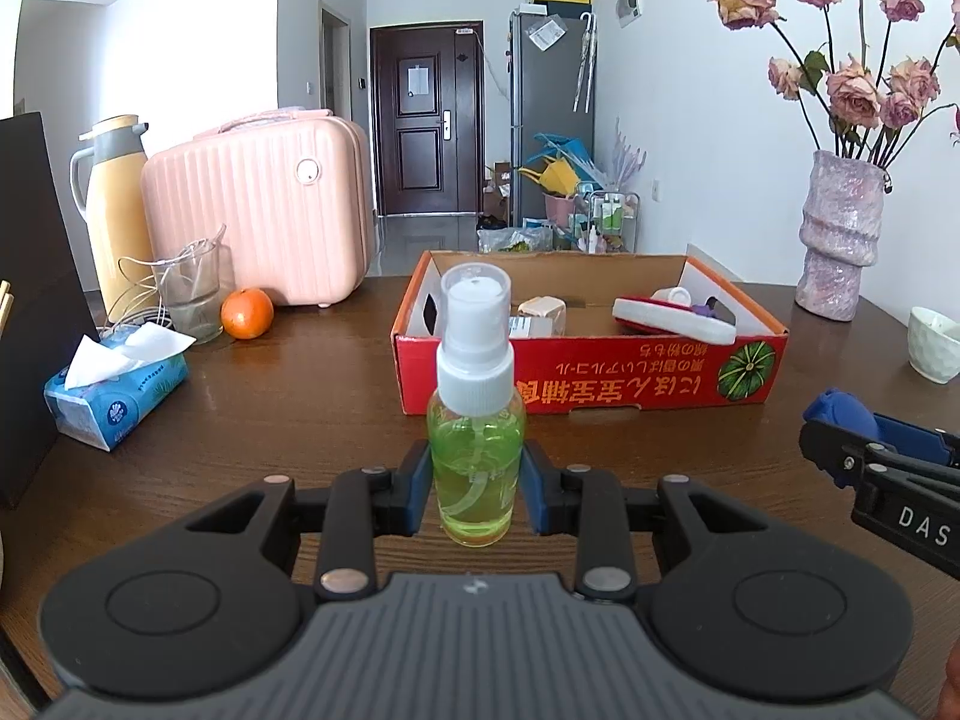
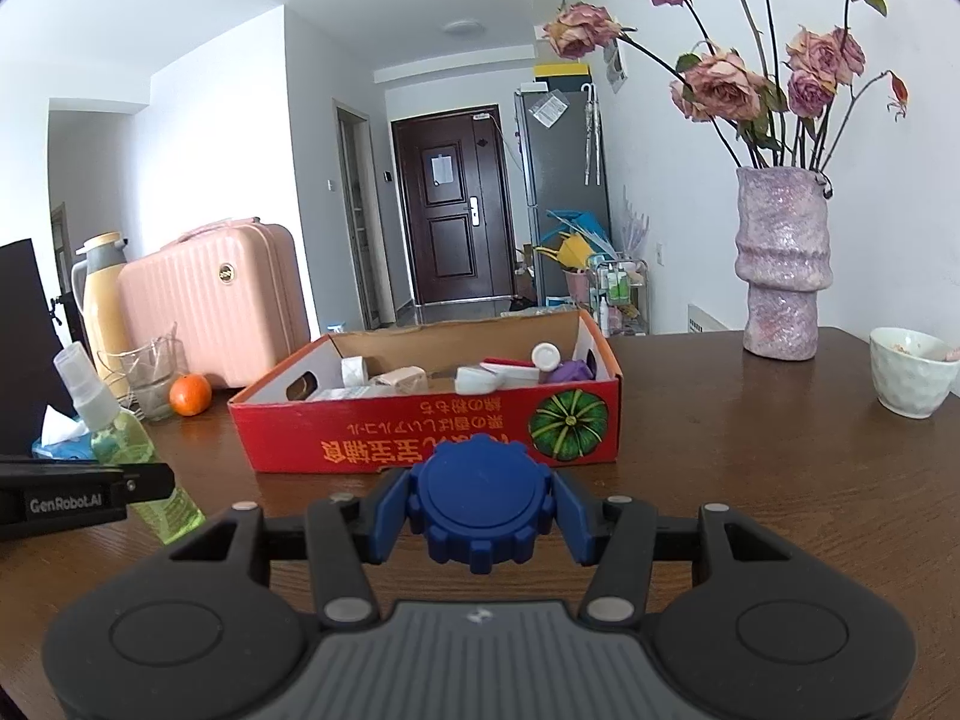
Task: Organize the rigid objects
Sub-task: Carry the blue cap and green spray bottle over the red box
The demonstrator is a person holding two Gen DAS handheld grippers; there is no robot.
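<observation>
The little spray bottle (image 1: 477, 420) with green liquid stands upright, squeezed between the blue pads of the left gripper (image 1: 477, 495), above the brown table (image 1: 270, 420). The right gripper (image 2: 480, 519) pinches a round blue lid (image 2: 480, 510) with bumpy edges. Just behind both sits the red cardboard box (image 2: 420, 432), open on top, with small things inside. An orange (image 1: 246, 313) lies left of the box.

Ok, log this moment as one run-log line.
left gripper: shut on spray bottle | right gripper: shut on blue knob | cardboard box: ahead on table, partly filled
</observation>
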